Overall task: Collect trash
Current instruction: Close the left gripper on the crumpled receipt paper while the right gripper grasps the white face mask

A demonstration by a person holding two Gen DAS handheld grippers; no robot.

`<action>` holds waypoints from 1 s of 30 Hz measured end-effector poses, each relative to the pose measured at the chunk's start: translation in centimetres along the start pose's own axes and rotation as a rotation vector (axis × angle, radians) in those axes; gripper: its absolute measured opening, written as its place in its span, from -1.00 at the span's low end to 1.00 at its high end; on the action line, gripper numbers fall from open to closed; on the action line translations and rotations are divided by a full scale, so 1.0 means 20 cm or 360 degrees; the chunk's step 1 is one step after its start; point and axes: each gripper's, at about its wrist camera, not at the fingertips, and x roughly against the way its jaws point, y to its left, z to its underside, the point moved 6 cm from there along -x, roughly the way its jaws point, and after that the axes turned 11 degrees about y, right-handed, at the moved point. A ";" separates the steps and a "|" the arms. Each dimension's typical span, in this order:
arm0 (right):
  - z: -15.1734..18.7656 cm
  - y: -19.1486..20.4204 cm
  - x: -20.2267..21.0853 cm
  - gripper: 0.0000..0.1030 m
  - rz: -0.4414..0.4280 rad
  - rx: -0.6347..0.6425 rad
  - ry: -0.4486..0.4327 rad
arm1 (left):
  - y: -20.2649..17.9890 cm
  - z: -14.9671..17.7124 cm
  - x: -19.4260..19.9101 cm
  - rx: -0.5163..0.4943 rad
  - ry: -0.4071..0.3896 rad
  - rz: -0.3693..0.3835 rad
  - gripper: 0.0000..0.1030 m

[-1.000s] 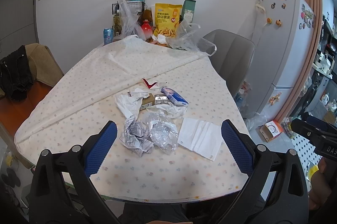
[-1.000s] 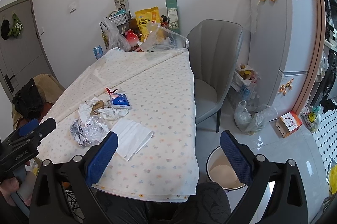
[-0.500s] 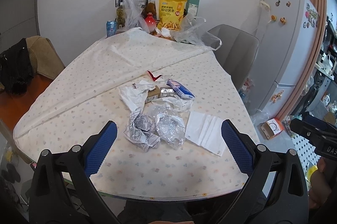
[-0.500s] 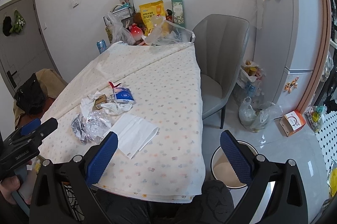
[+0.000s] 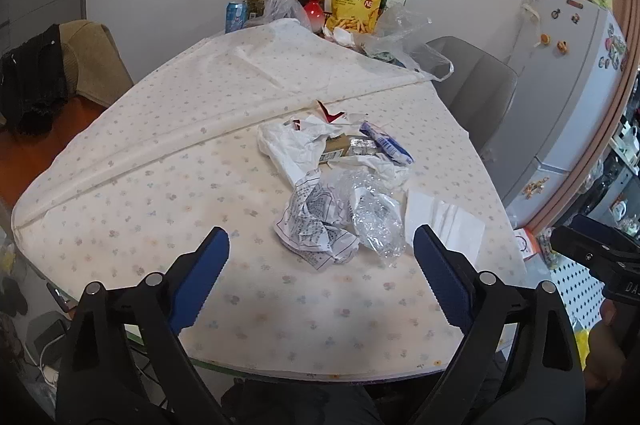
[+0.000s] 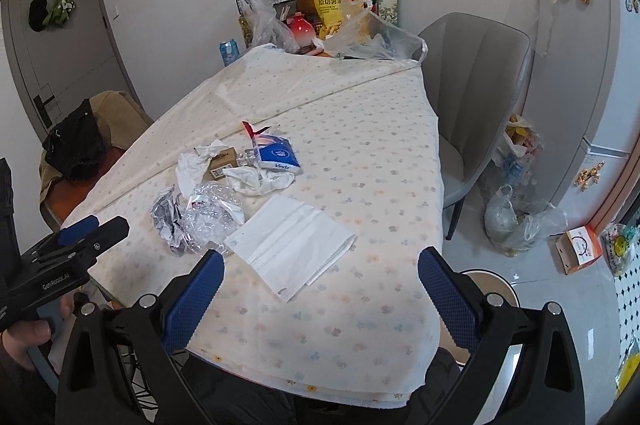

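Left wrist view: left gripper (image 5: 320,257), jaws wide but closing on nothing, has the crumpled paper (image 5: 316,225) dead ahead, nearer than the right gripper (image 6: 320,279), which is also wide.

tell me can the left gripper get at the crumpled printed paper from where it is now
Probably yes. The left gripper, jaws closing a little but still wide with nothing between them, points straight at the crumpled printed paper, which sits at the near edge of the pile on the tablecloth. Only the clear plastic wrap lies against it.
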 end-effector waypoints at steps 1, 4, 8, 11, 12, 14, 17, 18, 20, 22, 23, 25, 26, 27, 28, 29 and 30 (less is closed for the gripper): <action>0.00 0.01 -0.01 0.85 -0.0002 0.0010 0.0007 | 0.02 0.00 -0.02 0.0015 0.0014 0.0004 0.71; -0.01 0.03 -0.06 0.85 -0.0002 0.0019 0.0033 | 0.04 -0.01 -0.09 0.0050 0.0053 0.0021 0.60; -0.01 0.04 -0.12 0.84 0.0002 0.0017 0.0077 | 0.06 -0.02 -0.17 0.0075 0.0084 0.0033 0.52; -0.01 0.04 -0.18 0.75 0.0013 0.0016 0.0132 | 0.08 -0.04 -0.23 0.0098 0.0107 0.0023 0.37; -0.01 0.04 -0.20 0.74 0.0010 0.0014 0.0153 | 0.09 -0.04 -0.25 0.0116 0.0117 0.0019 0.32; 0.00 0.04 -0.23 0.72 -0.0007 0.0009 0.0189 | 0.11 -0.05 -0.29 0.0150 0.0129 0.0035 0.28; 0.01 0.05 -0.27 0.70 -0.0013 0.0022 0.0222 | 0.12 -0.06 -0.35 0.0173 0.0149 0.0041 0.10; 0.01 0.05 -0.29 0.69 -0.0012 0.0027 0.0229 | 0.12 -0.06 -0.37 0.0176 0.0160 0.0050 -0.18; 0.01 0.06 -0.31 0.65 -0.0016 0.0035 0.0249 | 0.11 -0.05 -0.40 0.0183 0.0195 0.0095 -0.63; 0.01 0.06 -0.34 0.62 -0.0015 0.0041 0.0272 | 0.11 -0.06 -0.38 0.0180 0.0167 0.0058 -0.65; 0.01 0.07 -0.36 0.59 -0.0018 0.0042 0.0283 | 0.11 -0.06 -0.36 0.0172 0.0144 0.0041 -0.66; 0.02 0.08 -0.39 0.55 -0.0024 0.0048 0.0305 | 0.12 -0.07 -0.33 0.0176 0.0118 0.0035 -0.67; 0.02 0.08 -0.41 0.52 -0.0023 0.0051 0.0317 | 0.14 -0.07 -0.32 0.0182 0.0108 0.0028 -0.67; 0.02 0.09 -0.43 0.50 -0.0022 0.0054 0.0328 | 0.15 -0.07 -0.30 0.0186 0.0098 0.0016 -0.67; 0.03 0.09 -0.45 0.47 -0.0020 0.0058 0.0345 | 0.17 -0.07 -0.28 0.0190 0.0088 -0.0001 -0.67; 0.03 0.10 -0.47 0.44 -0.0016 0.0061 0.0360 | 0.19 -0.07 -0.27 0.0199 0.0080 -0.0013 -0.67; 0.04 0.11 -0.50 0.41 -0.0006 0.0068 0.0371 | 0.21 -0.07 -0.26 0.0209 0.0076 -0.0018 -0.67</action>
